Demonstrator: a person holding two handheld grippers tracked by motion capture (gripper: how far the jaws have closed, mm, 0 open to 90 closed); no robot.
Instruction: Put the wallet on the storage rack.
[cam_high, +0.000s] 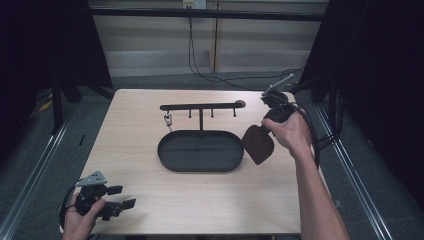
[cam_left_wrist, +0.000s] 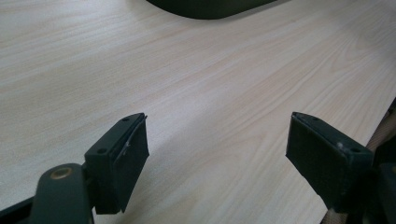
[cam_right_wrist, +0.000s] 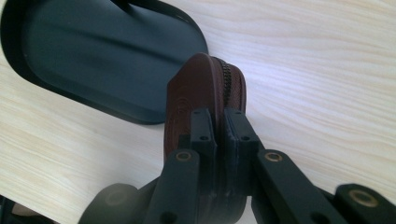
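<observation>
Nearest to us, at the front left corner of the counter (cam_high: 150, 205), our left hand (cam_high: 80, 220) holds the left gripper (cam_high: 122, 197) low over the bare wood. Its jaws stand wide apart with nothing between them; in the left gripper view the two black pads (cam_left_wrist: 128, 163) frame only pale wood grain, and the dark rim of the tray shows at the top edge.

Farther in, at the middle of the counter, we see the black oval tray (cam_high: 172, 162) lying flat. A thin post rises from its far side and carries a black crossbar (cam_high: 200, 106) with small hooks hanging down; a small metal ring or clip (cam_high: 168, 119) hangs from a hook near the bar's left end.

To the right of the tray, our right hand (cam_high: 290, 132) holds the right gripper (cam_high: 260, 131), pointing it down and to the left. Its jaws are clamped tight on a brown zippered pouch (cam_high: 258, 144), gripping it by its upper edge. In the right gripper view the brown zippered pouch (cam_right_wrist: 205, 88) stands edge-on between the pads, its zipper running along the top, just beside the right end of the tray. We cannot tell whether its lower edge touches the counter.

Beyond the counter lie a grey floor, cables and a pale wall.
</observation>
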